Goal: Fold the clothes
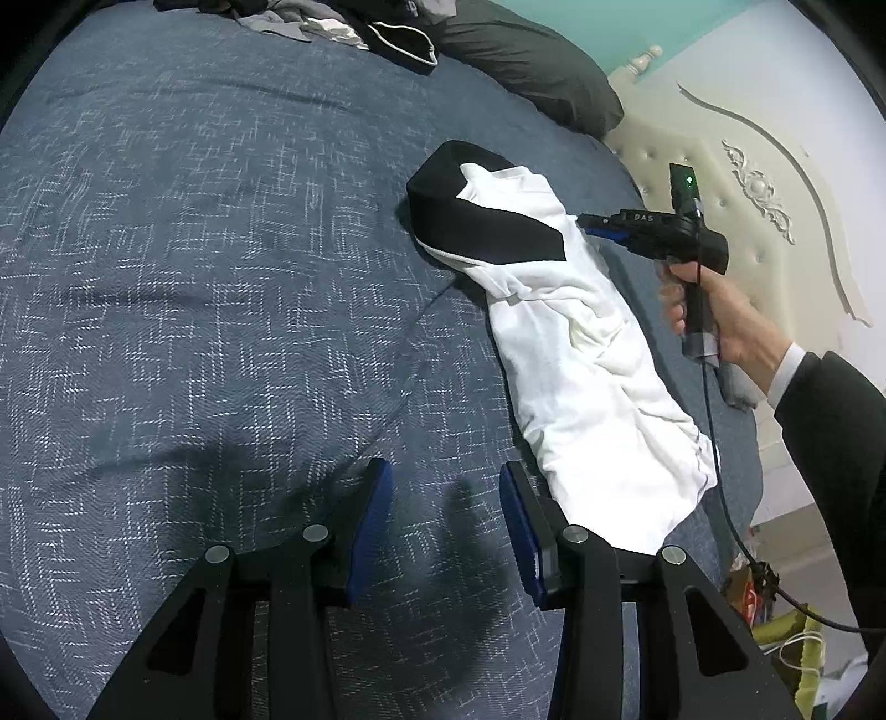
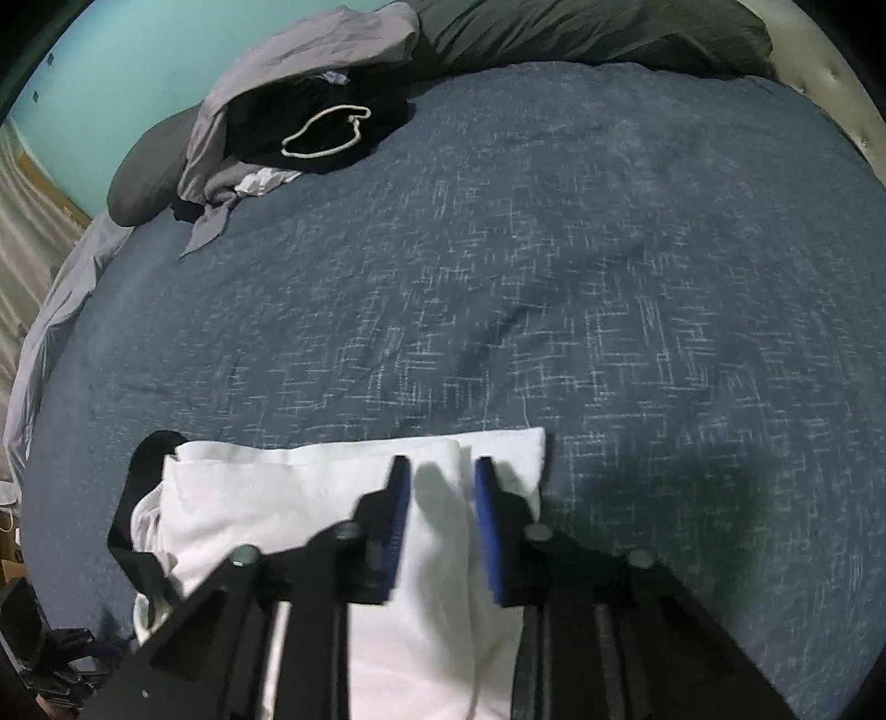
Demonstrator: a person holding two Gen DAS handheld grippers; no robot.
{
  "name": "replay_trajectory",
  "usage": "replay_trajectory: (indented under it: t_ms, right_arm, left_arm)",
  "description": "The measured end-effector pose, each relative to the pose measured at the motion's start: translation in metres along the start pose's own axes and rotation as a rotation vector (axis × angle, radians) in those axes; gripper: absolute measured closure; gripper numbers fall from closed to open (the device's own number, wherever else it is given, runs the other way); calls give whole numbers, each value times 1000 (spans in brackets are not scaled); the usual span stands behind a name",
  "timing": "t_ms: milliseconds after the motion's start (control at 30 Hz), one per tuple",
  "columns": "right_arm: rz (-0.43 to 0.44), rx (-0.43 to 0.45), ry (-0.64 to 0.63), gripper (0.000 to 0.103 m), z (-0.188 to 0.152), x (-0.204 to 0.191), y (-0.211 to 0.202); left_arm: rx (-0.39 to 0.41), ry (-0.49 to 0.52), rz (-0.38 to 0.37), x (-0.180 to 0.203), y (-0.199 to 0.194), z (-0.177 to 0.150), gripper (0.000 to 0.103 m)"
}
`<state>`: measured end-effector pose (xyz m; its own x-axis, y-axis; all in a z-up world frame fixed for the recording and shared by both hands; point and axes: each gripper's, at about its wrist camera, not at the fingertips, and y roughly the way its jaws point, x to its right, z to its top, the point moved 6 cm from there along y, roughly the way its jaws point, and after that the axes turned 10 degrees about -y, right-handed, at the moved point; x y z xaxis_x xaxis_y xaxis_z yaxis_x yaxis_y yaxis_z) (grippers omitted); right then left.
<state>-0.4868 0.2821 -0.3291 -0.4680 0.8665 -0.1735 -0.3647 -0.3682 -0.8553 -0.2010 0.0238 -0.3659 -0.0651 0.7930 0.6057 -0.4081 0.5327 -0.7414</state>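
We see the folded white-and-black garment (image 1: 576, 343) lying on the blue bedspread (image 1: 221, 277), just right of our left gripper (image 1: 446, 526), whose jaws stand half open and empty. Our right gripper (image 2: 443, 526) hovers over the garment's near end, jaws narrowly parted, nothing clamped. Beyond both grippers, a clothes pile (image 2: 310, 122) lies by dark pillows (image 2: 581, 33).

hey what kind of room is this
Most likely a bedroom: a blue bedspread, a tufted cream headboard, a grey pillow, and a folded white and black garment on the bed.
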Motion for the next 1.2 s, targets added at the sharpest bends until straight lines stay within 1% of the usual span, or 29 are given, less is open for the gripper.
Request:
replay_trajectory:
  t_ms: [33,100,167,267,467,567,633,733,800,833,867,900,933,1000,1133,1200]
  right_arm:
    - [-3,1,2,100,0,1,2]
    - [-1,22,9,101,0,3,0]
    - [5,81,36,101,3,7,-10]
    - [-18,113,59,101,6,17,-18]
    - [-49,50,91,101,-1,26,3]
    - [-59,54,128,101,-7,34,9]
    - [-64,57,112,101,-7,31,8]
    - [1,51,129,101,-6,24,5]
    - [5,55,150,100,-8,25,-4]
    - [14,62,154,96,-9,23,-10]
    - [13,63,152,89,-12,22,-17]
    - [23,61,149,85,-18,20,-25]
    - [33,58,146,79,-24,18,-32]
    - [53,50,139,78,-35,14,-47]
    - [97,-30,98,78,-66,-1,-55]
    - [112,-49,94,78,-79,-5,-58]
  left_arm:
    - [0,0,0,0,0,0,59]
    - [-1,0,1,-1,0,0,59]
    - [-3,0,2,-1,1,-1,59]
    - [-7,2,5,-2,2,-3,59]
    - [-10,4,5,-5,2,-3,59]
    - [-10,-3,5,-8,0,-3,59]
    - [-10,-5,3,-8,-1,-3,59]
    - [-11,-2,0,-6,-1,-4,59]
    - [-8,1,-3,-3,-2,-4,59]
    - [-6,3,-5,-2,-3,-3,59]
    - [-4,4,-7,-1,-3,-2,59]
    - [-2,5,-8,1,-3,-2,59]
    - [0,6,-10,2,-4,-1,59]
    - [2,6,-14,4,-5,-1,59]
    - [2,11,-17,7,-5,-2,59]
    - [2,15,-17,8,-5,-3,59]
